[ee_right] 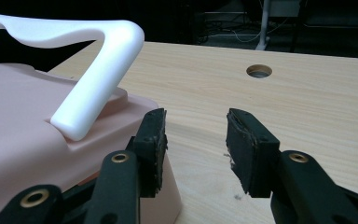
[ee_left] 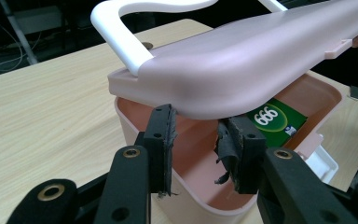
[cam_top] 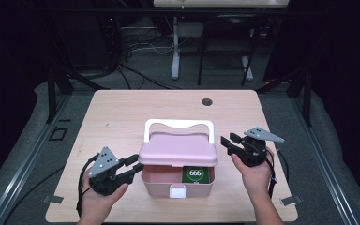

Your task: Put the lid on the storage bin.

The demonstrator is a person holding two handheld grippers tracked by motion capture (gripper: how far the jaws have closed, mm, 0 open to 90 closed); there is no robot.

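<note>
The main risk, as I judge it, is the rounded pink plastic lid point(ee_left: 242, 70) dropping back or skewing: it sits raised at the front over the pink plastic storage box point(cam_top: 155, 180), and the left gripper point(ee_left: 196, 149) meets it only at one corner edge, just above and between its jaws. A slight slip there could let the lid fall shut, or the light box could slide across the pale wooden table point(cam_top: 122, 117) if pushed sideways. The curved white plastic carry handle point(ee_right: 88, 60) also stands close to the right gripper point(ee_right: 195, 140), up and to the left of its jaws, so a careless move could snag it.

The left gripper's jaws stand moderately apart, straddling the lid's corner (whether a pad truly presses on it I cannot tell); beyond them, inside the box, lies a green carton marked 666 point(ee_left: 275, 121). The right gripper's jaws are likewise well apart and hold nothing, the left jaw just beside the box's side.
</note>
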